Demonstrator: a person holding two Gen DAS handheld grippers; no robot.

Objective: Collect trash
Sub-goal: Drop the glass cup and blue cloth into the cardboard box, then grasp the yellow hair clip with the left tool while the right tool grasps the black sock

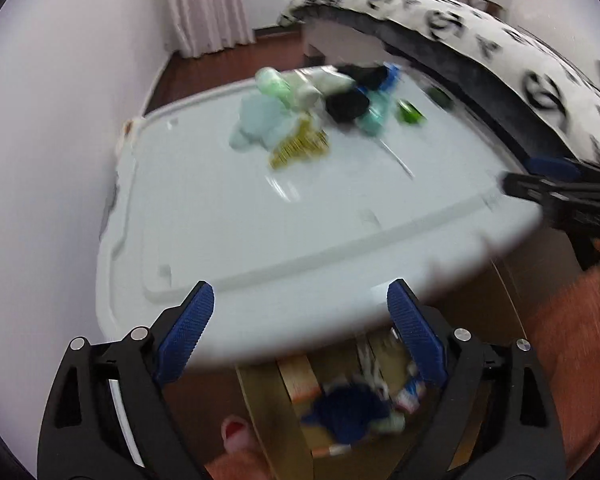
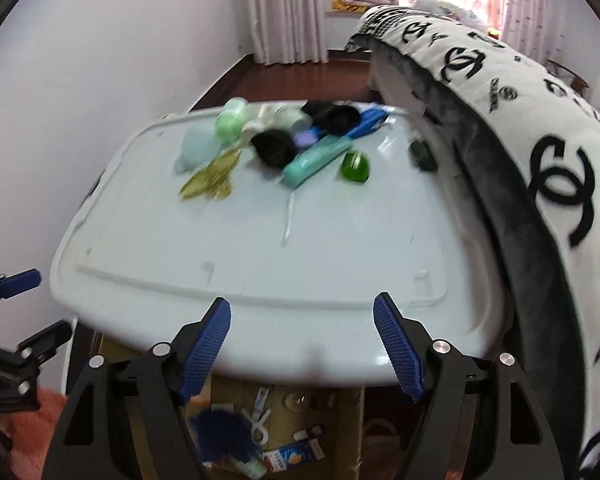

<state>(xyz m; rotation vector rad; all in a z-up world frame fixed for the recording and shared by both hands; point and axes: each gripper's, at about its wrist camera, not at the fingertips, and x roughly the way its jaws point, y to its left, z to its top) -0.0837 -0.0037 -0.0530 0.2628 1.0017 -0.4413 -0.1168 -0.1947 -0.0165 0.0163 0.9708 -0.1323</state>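
A heap of trash lies at the far end of a white plastic lid [image 1: 228,208] [image 2: 236,248]: a green cup [image 2: 230,120], black lumps [image 2: 274,148], a teal tube [image 2: 316,162], a yellow-green wrapper [image 2: 210,180], a green round piece [image 2: 356,166] and a thin white stick [image 2: 288,220]. The same heap shows blurred in the left wrist view [image 1: 320,108]. My left gripper [image 1: 300,340] is open and empty over the lid's near edge. My right gripper [image 2: 302,340] is open and empty over the near edge too. Below the lid, a cardboard box [image 2: 340,420] [image 1: 268,412] holds a blue crumpled item [image 2: 220,432] and small packets.
A bed with a white and black patterned blanket [image 2: 520,128] [image 1: 480,40] runs along the lid's right side. A white wall [image 1: 40,160] is on the left. Curtains [image 2: 284,8] and wooden floor lie beyond. The other gripper shows at the left edge of the right wrist view [image 2: 8,320].
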